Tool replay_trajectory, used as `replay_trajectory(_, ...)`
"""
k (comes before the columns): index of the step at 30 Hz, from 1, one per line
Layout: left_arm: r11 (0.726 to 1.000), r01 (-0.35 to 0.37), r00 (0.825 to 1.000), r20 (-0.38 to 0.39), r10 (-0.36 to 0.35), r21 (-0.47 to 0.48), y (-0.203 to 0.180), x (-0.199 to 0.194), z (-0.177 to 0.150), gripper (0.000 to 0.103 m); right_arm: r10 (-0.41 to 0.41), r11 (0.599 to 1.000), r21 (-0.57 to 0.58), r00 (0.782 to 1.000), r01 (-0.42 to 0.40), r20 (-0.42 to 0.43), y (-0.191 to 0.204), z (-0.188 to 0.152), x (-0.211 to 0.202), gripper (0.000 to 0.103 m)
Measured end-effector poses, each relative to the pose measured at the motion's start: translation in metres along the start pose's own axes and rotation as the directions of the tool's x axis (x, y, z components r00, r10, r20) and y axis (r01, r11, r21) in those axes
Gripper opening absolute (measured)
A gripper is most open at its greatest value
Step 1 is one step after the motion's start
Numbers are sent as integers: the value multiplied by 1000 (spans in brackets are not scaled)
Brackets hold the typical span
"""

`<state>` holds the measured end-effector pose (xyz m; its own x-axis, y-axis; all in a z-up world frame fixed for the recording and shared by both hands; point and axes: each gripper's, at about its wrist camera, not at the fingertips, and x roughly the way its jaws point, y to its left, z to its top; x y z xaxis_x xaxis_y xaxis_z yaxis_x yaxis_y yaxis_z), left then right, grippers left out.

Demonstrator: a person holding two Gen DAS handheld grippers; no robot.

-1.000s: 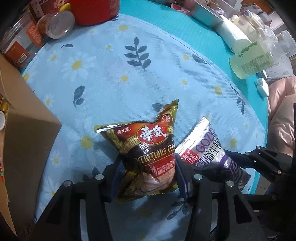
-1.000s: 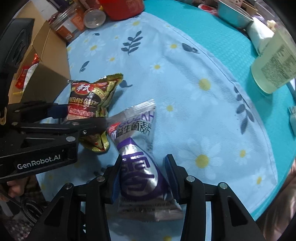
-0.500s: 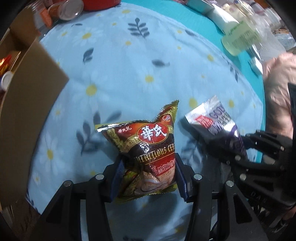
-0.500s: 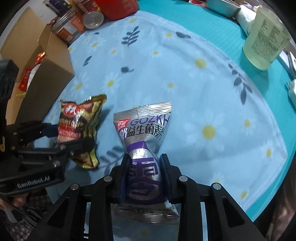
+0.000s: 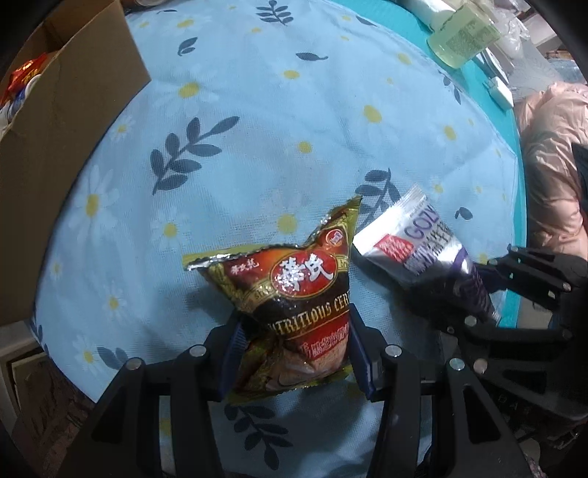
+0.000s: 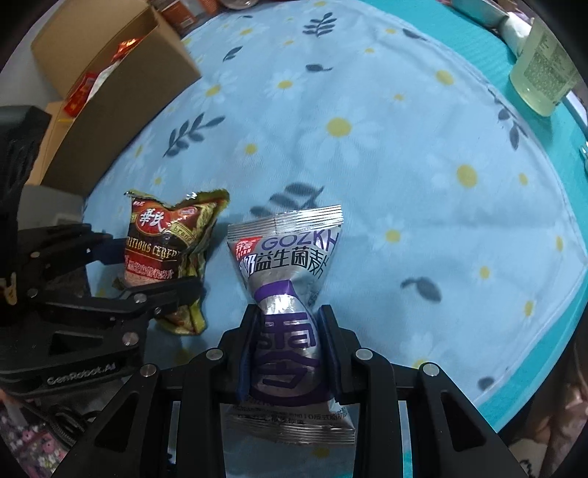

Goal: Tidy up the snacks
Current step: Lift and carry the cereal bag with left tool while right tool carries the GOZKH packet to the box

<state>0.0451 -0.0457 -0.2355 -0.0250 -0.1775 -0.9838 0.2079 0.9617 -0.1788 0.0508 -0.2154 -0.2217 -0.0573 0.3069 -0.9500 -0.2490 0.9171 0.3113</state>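
Tongs on both sides are loaded: left tongs (image 5: 294,349) pinch the red-and-gold cereal packet (image 5: 294,294) across its lower half, right tongs (image 6: 288,338) are squeezed tight on the waist of the silver-and-purple snack pouch (image 6: 290,294), the foil crumpled in between the pads. Right jaws have just been closing, with the pouch between them. Both packs hang side by side, near each other but apart, over the daisy-print cloth (image 5: 257,110) that covers the worktop, toward its near edge. Open cardboard box (image 6: 110,84) stands at the worktop's left edge, with red wrappers showing inside. Bottle of pale yellow liquid (image 6: 544,70) sits at the far right on the teal cover (image 6: 459,33), well apart from the packs. Pink padded garment (image 5: 551,165) shows past the right edge.
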Motion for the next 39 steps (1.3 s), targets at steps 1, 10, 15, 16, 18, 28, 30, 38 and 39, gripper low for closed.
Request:
replay_trajectory(1,1000,0,1000,6,0,0,2,0,-4,54,-6,1000,-7,1000,6,4,1,0,0,33)
replay_trajectory(10,994,-105,992,75,102,37,-40,14,1,58,-43,997,-63,999,44,22,20,-15,6,34)
replay_trajectory(15,987,-142,983,123,133,70,-59,5,-8,51,-61,993,-96,996,66,57,25,-29,5,34)
replay_trajectory(16,989,-133,984,126,123,71,-60,4,-10,47,-67,993,-97,996,72,59,30,-32,7,31)
replay_trajectory(18,992,-112,987,123,104,60,-63,0,-11,44,-62,993,-100,997,68,56,33,-41,5,29)
replay_trajectory(28,996,-75,987,147,69,39,-60,-22,-24,42,9,996,-94,998,-2,69,45,-56,-3,28)
replay_trajectory(30,997,-71,986,151,66,31,-53,-24,-26,42,21,995,-96,997,-14,70,49,-60,-5,28)
replay_trajectory(38,997,-76,978,195,77,-14,-37,-53,-32,42,63,986,-161,995,-49,79,61,-53,-22,28)
replay_trajectory(39,997,-77,976,204,81,-26,-35,-58,-36,42,68,984,-170,994,-54,80,60,-53,-28,28)
